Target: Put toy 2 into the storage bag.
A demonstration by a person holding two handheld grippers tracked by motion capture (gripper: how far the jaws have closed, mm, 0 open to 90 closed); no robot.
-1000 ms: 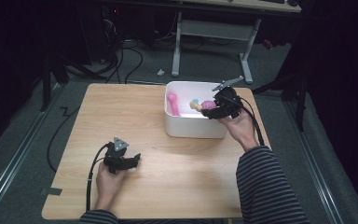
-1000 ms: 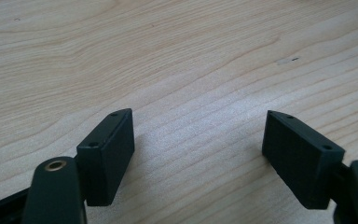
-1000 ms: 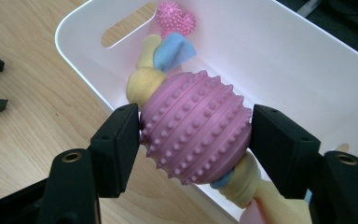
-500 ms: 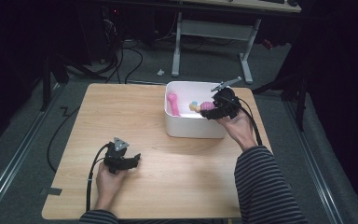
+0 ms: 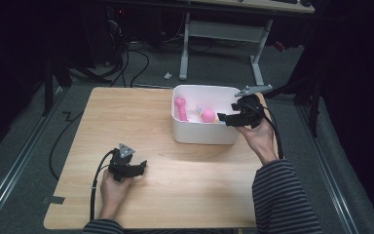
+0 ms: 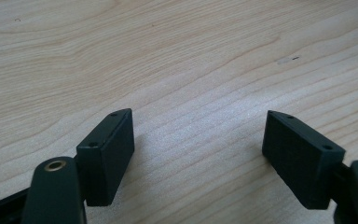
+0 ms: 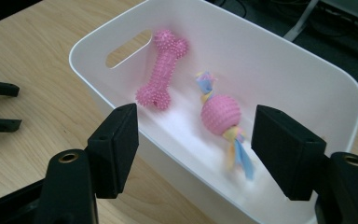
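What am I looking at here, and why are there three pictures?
A person sits at a wooden table holding a hand-held gripper in each hand. One camera looks down from above; the other two ride on the grippers and look along their black jaws. The left gripper rests low over bare wood, jaws open, holding nothing. The right gripper hovers at a white bin, jaws open and empty too. In the bin lie a pink bone and a pink ball with coloured rope through it.
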